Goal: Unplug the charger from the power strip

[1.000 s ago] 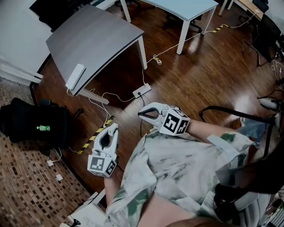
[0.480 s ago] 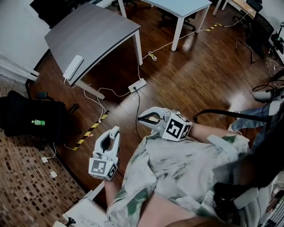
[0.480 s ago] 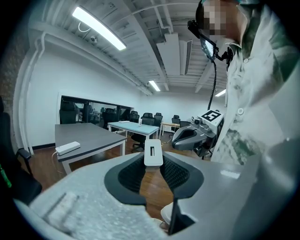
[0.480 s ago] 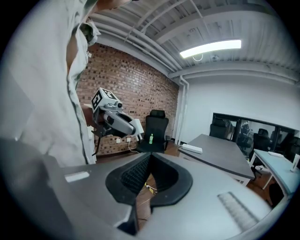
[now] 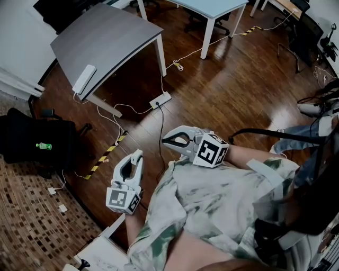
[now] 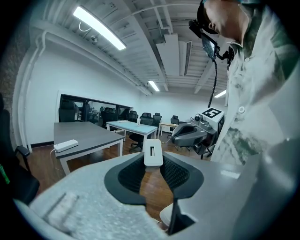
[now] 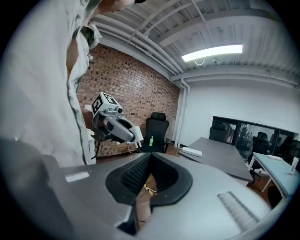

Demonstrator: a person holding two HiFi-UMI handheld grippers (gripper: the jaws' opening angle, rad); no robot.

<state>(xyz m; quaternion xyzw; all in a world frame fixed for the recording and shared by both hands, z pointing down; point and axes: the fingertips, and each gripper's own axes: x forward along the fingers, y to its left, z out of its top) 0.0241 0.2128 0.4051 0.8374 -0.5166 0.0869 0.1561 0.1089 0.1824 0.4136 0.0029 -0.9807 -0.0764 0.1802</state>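
My left gripper (image 5: 136, 157) is held in front of the person's body, shut on a small white charger (image 6: 153, 152) with a slot in its face. The charger also shows at the left gripper's tip, in the right gripper view (image 7: 137, 136). My right gripper (image 5: 165, 141) sits to its right, shut with nothing between its jaws. A white power strip (image 5: 85, 79) lies at the near edge of the grey table (image 5: 111, 37), far from both grippers. A second white strip (image 5: 160, 99) lies on the wooden floor with a black cord and a white cord running from it.
A black chair with a green bottle (image 5: 39, 145) stands at the left by the brick-patterned carpet. Yellow-black tape (image 5: 106, 156) crosses the floor edge. A light-blue table (image 5: 212, 8) stands at the back, with office chairs and cables at the right.
In the head view the table and the floor strip have slid up and to the left. Both grippers keep their places before the body and their jaws are unchanged.
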